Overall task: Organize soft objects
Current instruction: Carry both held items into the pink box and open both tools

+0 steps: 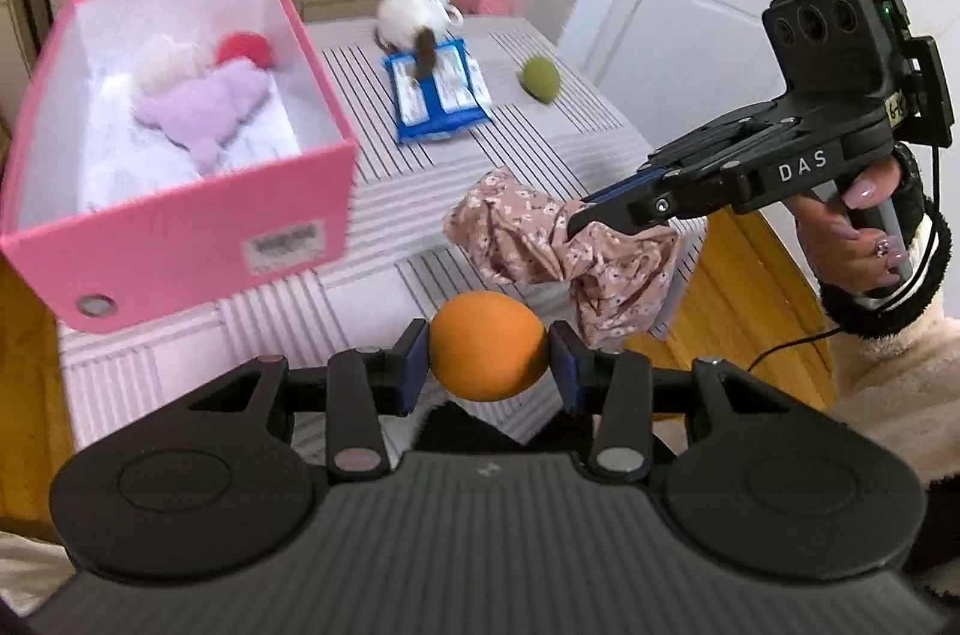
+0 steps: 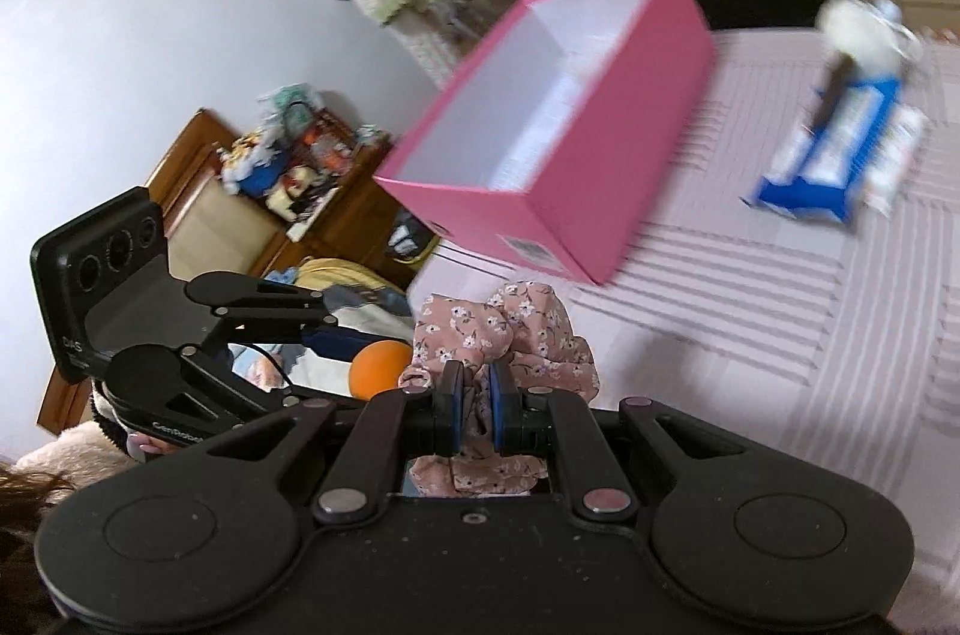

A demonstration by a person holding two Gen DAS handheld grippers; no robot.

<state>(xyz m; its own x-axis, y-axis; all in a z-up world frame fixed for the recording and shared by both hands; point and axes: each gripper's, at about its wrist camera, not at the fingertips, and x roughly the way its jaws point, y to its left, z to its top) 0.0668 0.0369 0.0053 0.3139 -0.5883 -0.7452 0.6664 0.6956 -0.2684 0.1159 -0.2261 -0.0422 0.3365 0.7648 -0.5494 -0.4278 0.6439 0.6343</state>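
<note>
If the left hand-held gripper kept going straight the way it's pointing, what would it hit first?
Probably the striped bed cover. The left hand-held gripper, shut on the orange ball, points down past the floral cloth, which hangs just right of that line. Depth is unclear, so the cloth might brush it first.

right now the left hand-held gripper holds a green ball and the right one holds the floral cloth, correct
Not quite: the ball in the left hand-held gripper is orange, as the left wrist view shows. The green ball lies on the bed. The right hand-held gripper does hold the floral cloth.
</note>
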